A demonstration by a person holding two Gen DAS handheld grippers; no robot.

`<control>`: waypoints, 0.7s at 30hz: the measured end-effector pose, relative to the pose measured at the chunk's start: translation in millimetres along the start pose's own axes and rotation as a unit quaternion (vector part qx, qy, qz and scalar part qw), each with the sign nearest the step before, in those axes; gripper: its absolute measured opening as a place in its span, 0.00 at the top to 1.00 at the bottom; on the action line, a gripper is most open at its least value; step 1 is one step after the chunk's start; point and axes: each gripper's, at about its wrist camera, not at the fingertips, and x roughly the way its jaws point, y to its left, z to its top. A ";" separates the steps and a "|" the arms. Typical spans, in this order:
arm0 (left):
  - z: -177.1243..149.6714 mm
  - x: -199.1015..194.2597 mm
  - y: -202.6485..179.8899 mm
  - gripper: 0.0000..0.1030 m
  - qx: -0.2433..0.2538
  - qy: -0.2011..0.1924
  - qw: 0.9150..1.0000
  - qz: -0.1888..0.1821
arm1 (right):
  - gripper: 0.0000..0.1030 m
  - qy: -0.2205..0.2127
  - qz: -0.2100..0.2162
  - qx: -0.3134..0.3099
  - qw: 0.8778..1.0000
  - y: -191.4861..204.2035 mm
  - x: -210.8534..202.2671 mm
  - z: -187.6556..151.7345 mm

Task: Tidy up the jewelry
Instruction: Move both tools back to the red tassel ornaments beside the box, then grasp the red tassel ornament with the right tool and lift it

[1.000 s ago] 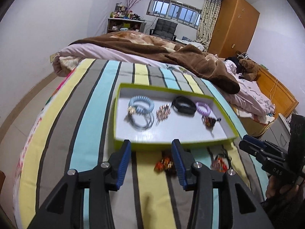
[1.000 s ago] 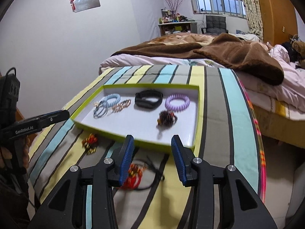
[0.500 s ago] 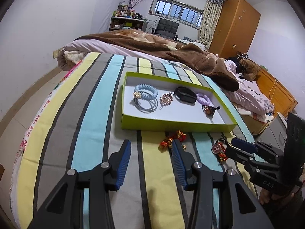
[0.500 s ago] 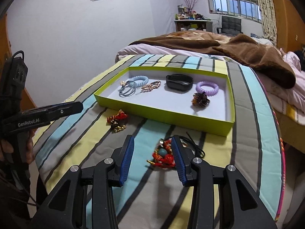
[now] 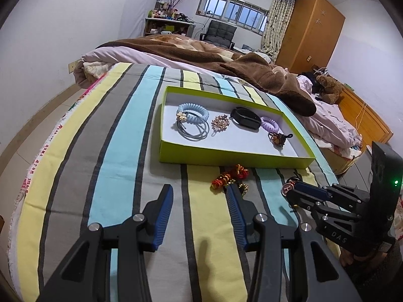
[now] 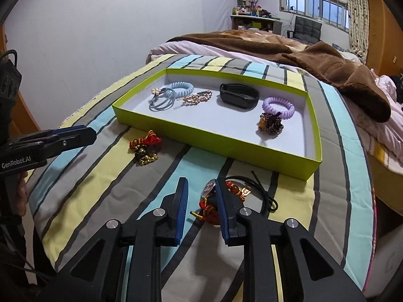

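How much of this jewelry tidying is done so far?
Mostly done: five or six pieces, among them a black band and a lilac coil tie, lie in the lime-green tray. In hand: the right gripper has been closing around a red beaded bracelet, not yet pinched. Left: that one, and the red-and-gold charm on the bedspread.

A home bedroom; striped bed (image 5: 121,151), brown blanket (image 5: 201,52), wooden wardrobe (image 5: 309,32), curtained window (image 5: 234,12)

Tray (image 6: 252,151) on the bedspread (image 6: 100,188), two trinkets (image 6: 144,148) just before it, blanket (image 6: 327,70) behind.
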 end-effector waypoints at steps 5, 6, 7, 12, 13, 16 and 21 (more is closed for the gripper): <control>0.8 1.4 -1.5 0.55 0.001 0.002 1.000 0.000 | 0.91 0.003 -0.008 -0.002 1.000 1.2 2.1 -0.6; 0.7 1.6 -1.5 0.55 0.001 0.003 1.000 0.001 | 0.91 0.003 -0.007 -0.001 1.000 0.6 2.0 -0.5; 1.0 1.5 -1.5 0.55 0.001 0.004 1.000 0.002 | 0.91 0.003 -0.006 0.000 1.000 0.3 2.0 -0.5; 0.7 1.4 -2.4 0.55 0.002 0.004 1.000 0.003 | 1.00 -0.008 -0.004 -0.001 1.000 0.0 -3.2 0.0; 0.8 1.5 -2.1 0.55 0.002 0.004 1.000 0.002 | 1.00 -0.012 -0.004 0.000 1.000 -0.2 -5.1 0.9; 0.3 2.5 -2.3 0.55 0.001 0.006 1.000 0.002 | 1.00 -0.026 0.013 0.016 0.999 -6.2 -14.4 2.8; -1.1 5.9 -4.8 0.55 0.004 0.011 1.000 0.000 | 1.00 -0.048 0.023 0.040 0.998 -18.8 -30.8 5.6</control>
